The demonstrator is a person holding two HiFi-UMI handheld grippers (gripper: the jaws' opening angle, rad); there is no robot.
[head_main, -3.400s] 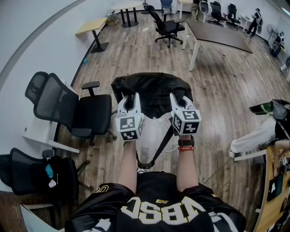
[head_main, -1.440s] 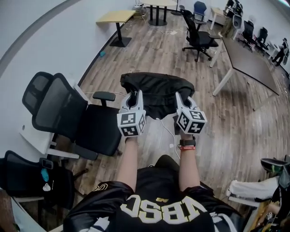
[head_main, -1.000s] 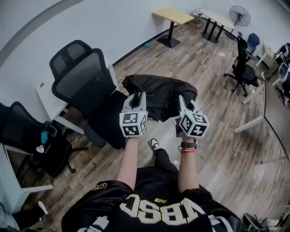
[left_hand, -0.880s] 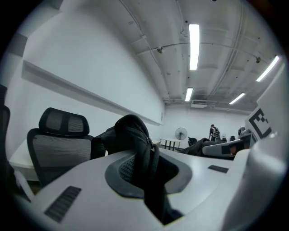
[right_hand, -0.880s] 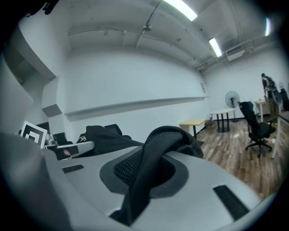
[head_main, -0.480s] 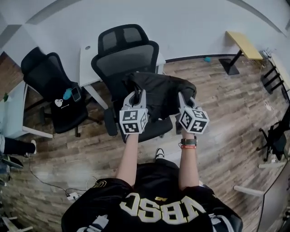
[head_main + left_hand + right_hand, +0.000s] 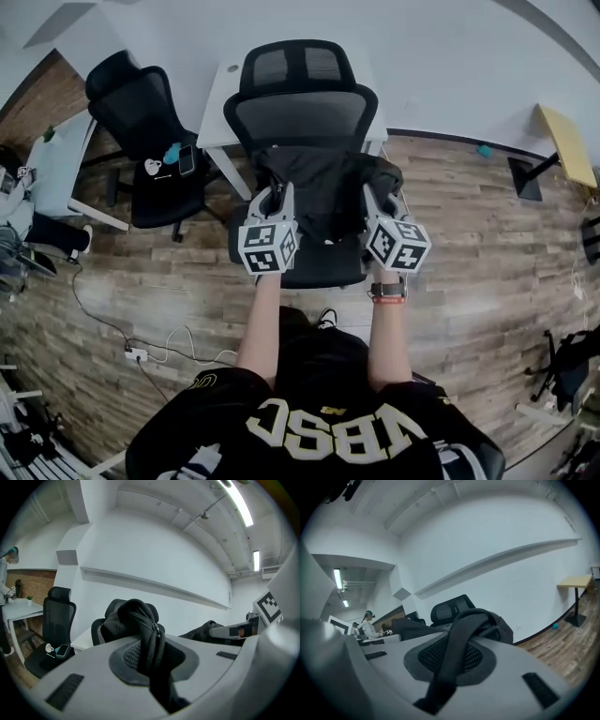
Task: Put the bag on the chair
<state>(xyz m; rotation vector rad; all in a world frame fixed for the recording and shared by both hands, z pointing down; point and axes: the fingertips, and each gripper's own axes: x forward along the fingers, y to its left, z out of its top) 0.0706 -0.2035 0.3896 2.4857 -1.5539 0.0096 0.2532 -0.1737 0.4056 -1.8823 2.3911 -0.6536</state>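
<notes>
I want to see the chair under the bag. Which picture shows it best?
The head view: the black office chair shows from above, headrest, mesh back and seat, with the bag held over it. Both gripper views show only its top peeking behind the bag.

Over at the upper left, another black office chair (image 7: 150, 122), a phone (image 7: 187, 158) lying on its seat. A white desk (image 7: 222, 103) sits against the wall. On the wooden floor (image 7: 487, 253): a power strip (image 7: 137, 353) with its cable at the left, a yellow table (image 7: 565, 157) at the right edge.
</notes>
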